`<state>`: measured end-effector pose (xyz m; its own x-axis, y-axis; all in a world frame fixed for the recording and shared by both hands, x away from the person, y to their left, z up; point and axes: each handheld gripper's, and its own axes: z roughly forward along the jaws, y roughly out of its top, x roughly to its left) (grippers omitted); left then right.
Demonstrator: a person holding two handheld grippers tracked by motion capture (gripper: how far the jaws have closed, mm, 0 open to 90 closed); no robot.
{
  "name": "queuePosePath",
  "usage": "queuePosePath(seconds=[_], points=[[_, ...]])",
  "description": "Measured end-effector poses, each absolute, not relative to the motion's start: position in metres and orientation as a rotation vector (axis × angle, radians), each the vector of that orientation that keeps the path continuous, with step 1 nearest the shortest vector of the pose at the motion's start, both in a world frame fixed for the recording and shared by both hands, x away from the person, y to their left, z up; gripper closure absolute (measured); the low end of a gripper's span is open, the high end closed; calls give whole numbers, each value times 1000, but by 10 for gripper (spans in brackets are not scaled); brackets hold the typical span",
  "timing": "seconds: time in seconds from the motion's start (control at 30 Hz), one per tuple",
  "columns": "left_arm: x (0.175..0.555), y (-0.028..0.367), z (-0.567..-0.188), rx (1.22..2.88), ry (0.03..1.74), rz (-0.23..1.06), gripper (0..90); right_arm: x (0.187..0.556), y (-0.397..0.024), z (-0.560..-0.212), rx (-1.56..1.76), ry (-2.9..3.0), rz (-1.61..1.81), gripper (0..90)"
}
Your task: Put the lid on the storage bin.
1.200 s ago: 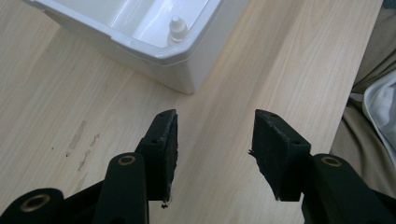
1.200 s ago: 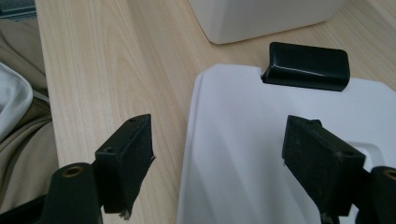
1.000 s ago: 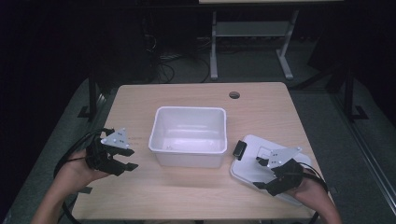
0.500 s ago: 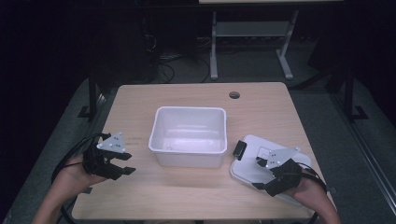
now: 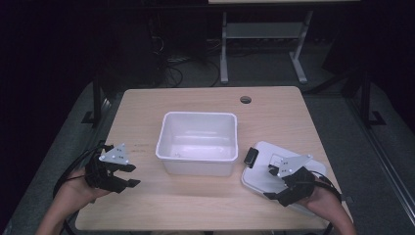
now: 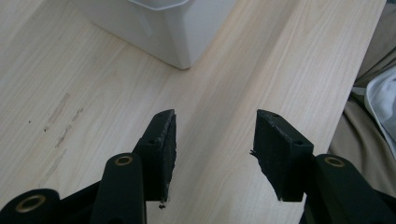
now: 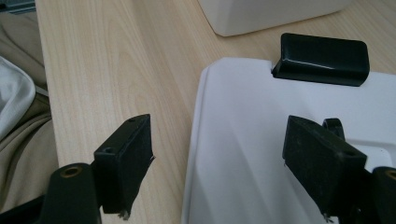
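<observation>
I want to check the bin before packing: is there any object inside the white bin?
No, the white bin shows just its bare white floor and walls in the high view.

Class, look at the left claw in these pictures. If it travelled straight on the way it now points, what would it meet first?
Most likely the near corner of the white tub. The left claw is open with nothing between its jaws, over bare table, and that corner lies ahead, slightly left of centre; depth is hard to judge.
</observation>
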<state>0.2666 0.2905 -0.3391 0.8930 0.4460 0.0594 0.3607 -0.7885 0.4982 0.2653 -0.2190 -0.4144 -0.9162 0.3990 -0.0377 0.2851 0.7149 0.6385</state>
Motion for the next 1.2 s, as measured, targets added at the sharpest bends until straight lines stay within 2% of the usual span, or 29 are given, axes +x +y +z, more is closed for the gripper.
queuePosePath(seconds=[1.2], points=[[252, 292, -381, 2543, 602, 224, 447, 266, -214, -402, 525, 2734, 975, 235]])
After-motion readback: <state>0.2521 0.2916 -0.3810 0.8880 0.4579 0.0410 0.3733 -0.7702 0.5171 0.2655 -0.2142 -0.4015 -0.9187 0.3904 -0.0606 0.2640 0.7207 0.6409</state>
